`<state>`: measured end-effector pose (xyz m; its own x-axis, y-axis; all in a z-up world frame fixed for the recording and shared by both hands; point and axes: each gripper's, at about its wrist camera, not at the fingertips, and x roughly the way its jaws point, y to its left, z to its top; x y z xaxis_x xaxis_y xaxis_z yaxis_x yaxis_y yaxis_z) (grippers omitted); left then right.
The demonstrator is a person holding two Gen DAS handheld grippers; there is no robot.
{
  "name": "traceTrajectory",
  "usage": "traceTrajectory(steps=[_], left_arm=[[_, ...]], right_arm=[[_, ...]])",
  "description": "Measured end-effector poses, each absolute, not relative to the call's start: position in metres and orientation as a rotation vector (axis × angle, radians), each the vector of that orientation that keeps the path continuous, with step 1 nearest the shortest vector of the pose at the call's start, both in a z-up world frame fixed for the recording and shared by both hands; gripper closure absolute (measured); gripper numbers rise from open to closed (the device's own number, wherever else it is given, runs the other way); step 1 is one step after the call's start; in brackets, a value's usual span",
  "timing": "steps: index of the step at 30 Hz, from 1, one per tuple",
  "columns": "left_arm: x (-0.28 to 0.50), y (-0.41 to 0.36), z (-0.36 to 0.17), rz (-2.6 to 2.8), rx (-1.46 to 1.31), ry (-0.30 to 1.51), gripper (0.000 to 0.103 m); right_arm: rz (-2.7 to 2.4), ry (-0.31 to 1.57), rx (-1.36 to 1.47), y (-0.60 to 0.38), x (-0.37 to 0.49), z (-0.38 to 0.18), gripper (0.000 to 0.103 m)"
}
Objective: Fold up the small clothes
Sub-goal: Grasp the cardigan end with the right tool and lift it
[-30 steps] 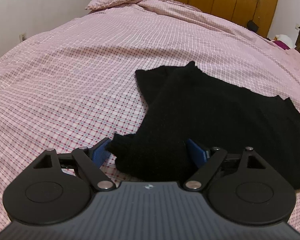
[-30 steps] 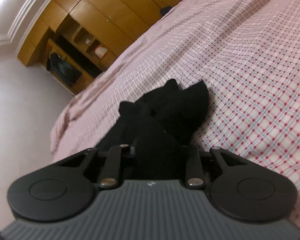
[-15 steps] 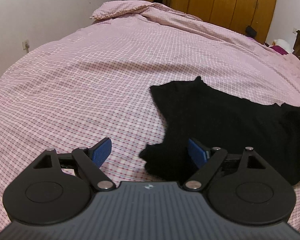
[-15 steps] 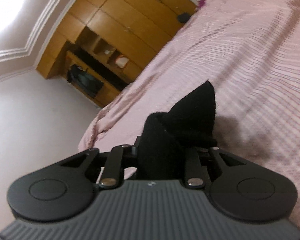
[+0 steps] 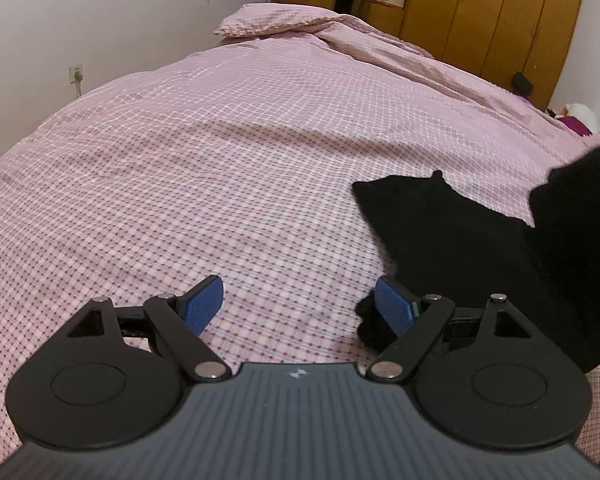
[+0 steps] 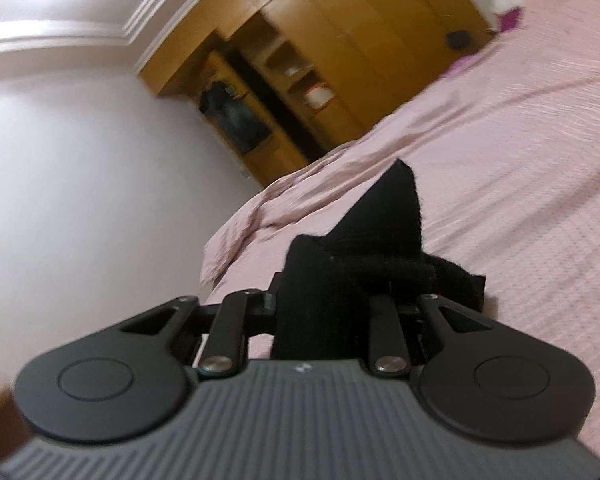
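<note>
A black knitted garment [image 5: 468, 240] lies on the pink checked bed [image 5: 220, 160] at the right of the left wrist view, with one part lifted at the far right edge [image 5: 580, 208]. My left gripper [image 5: 300, 304] hovers open over bare bedding; its right blue pad [image 5: 394, 304] sits just at the garment's near corner, and nothing is between the pads. In the right wrist view my right gripper [image 6: 324, 304] is shut on a bunched fold of the black garment [image 6: 380, 240], held up above the bed and tilted. Its pads are hidden by the cloth.
A pillow [image 5: 272, 20] and rumpled cover lie at the bed's far end. Wooden wardrobes [image 5: 492, 12] line the far wall, with open shelves [image 6: 300, 80]. A white wall [image 5: 80, 20] with a socket runs along the left.
The right gripper has risen and rolled with the black cloth in it, lifting that end off the bed. The left gripper has drawn left, off the garment; now only bedding lies between its pads.
</note>
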<state>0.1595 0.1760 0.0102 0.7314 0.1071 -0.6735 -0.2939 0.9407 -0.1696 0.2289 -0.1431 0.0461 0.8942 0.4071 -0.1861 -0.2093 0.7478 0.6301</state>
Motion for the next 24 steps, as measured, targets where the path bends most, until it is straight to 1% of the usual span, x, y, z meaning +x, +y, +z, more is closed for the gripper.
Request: traceTrajectory(steps=[5, 9, 12, 16, 18, 21, 24], left_arm=[[0.152, 0.187, 0.01, 0.237, -0.289, 0.711, 0.017], [0.145, 0.198, 0.006, 0.253, -0.305, 0.712, 0.017], [0.141, 0.206, 0.002, 0.263, -0.32, 0.72, 0.017], [0.136, 0.215, -0.003, 0.273, -0.332, 0.724, 0.017], [0.133, 0.219, -0.003, 0.277, -0.347, 0.714, 0.017], [0.129, 0.226, -0.003, 0.282, -0.367, 0.702, 0.017], [0.127, 0.23, -0.003, 0.295, -0.381, 0.703, 0.017]], right_arm=[[0.439, 0.396, 0.545, -0.078, 0.231, 0.034, 0.078], [0.486, 0.509, 0.459, -0.033, 0.234, -0.003, 0.078], [0.489, 0.592, 0.425, -0.018, 0.234, -0.03, 0.078], [0.501, 0.573, 0.461, -0.025, 0.235, -0.03, 0.078], [0.509, 0.518, 0.489, -0.027, 0.229, -0.021, 0.078], [0.536, 0.386, 0.379, -0.014, 0.215, -0.001, 0.078], [0.601, 0.402, 0.279, 0.008, 0.206, -0.004, 0.078]])
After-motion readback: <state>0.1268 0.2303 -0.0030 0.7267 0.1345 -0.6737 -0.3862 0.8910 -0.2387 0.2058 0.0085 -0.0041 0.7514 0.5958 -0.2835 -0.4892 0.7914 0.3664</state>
